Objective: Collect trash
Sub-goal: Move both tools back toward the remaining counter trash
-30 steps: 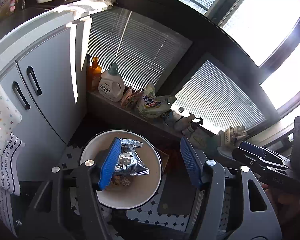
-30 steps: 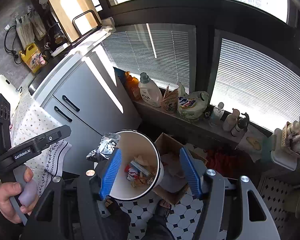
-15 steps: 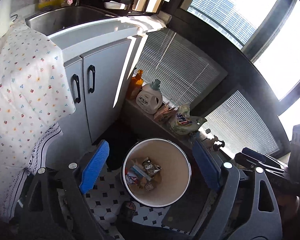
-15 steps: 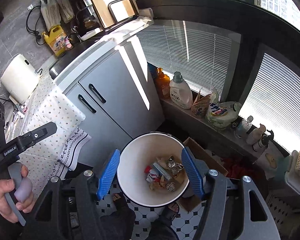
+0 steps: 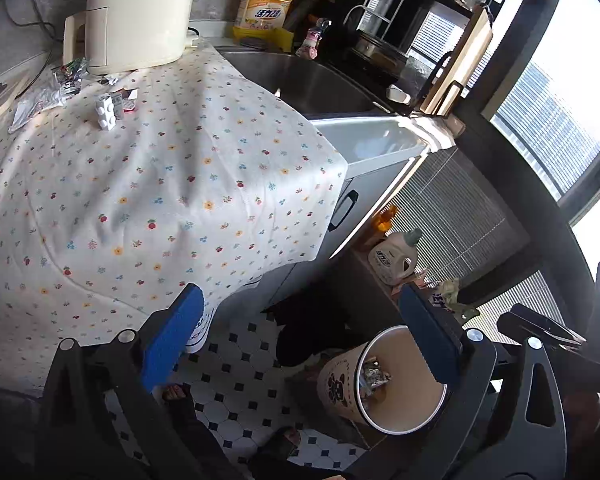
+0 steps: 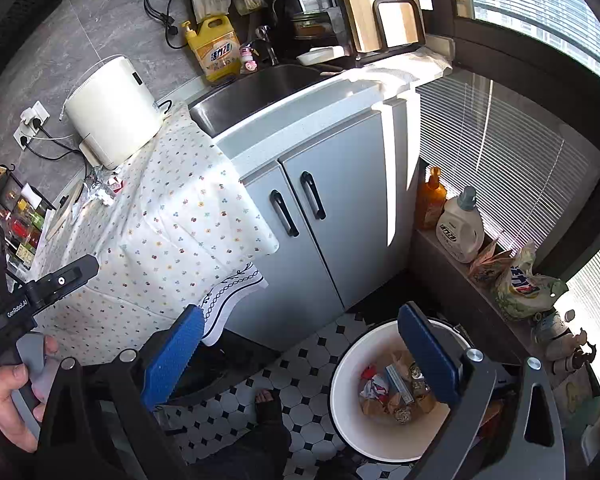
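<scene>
Both claws opening, nothing between the pads.
Left claw [image 5: 300, 336], right claw [image 6: 300, 344] empty; trash [image 6: 396, 392] in bin [image 6: 348, 412], lower right; more wrappers [image 5: 66, 80] on desk, upper left.

Bin [image 6: 350, 412] on floor w/ wrappers [image 6: 396, 394] inside, right of cupboard [image 6: 324, 216]; sink [image 6: 260, 92] above.

A home kitchen: steel sink [image 6: 260, 92], grey cupboards [image 6: 332, 216], yellow dish-soap bottle [image 6: 216, 54], tiled floor [image 6: 284, 380].
</scene>
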### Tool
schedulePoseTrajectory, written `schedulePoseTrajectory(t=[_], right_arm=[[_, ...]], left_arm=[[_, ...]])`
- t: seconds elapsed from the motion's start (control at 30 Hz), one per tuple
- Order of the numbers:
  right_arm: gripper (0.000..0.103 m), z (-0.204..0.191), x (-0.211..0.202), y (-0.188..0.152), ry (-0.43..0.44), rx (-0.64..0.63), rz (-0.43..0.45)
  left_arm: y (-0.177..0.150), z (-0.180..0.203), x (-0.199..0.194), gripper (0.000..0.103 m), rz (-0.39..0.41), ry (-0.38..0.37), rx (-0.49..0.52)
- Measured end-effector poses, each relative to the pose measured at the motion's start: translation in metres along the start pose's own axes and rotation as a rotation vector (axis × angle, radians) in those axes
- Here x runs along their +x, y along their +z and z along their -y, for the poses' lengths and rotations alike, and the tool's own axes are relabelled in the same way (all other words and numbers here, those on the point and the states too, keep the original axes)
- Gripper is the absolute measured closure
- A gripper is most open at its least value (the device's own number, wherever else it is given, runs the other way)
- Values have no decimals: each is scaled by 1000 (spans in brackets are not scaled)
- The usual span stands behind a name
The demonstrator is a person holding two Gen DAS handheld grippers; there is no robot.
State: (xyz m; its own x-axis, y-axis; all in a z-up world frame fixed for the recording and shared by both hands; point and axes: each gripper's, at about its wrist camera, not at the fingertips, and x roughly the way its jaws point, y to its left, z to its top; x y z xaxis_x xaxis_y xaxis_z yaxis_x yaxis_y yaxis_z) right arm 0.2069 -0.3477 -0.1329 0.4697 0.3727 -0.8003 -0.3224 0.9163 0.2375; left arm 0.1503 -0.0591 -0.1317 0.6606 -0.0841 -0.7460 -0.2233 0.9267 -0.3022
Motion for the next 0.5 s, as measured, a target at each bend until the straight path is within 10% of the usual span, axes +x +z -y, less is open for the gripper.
schedulePoseTrajectory(t=[0.5], right_arm=[[9, -162, 74, 42, 138, -152, -57]], left_arm=[[35, -151, -58, 6, 104, 150, -154]])
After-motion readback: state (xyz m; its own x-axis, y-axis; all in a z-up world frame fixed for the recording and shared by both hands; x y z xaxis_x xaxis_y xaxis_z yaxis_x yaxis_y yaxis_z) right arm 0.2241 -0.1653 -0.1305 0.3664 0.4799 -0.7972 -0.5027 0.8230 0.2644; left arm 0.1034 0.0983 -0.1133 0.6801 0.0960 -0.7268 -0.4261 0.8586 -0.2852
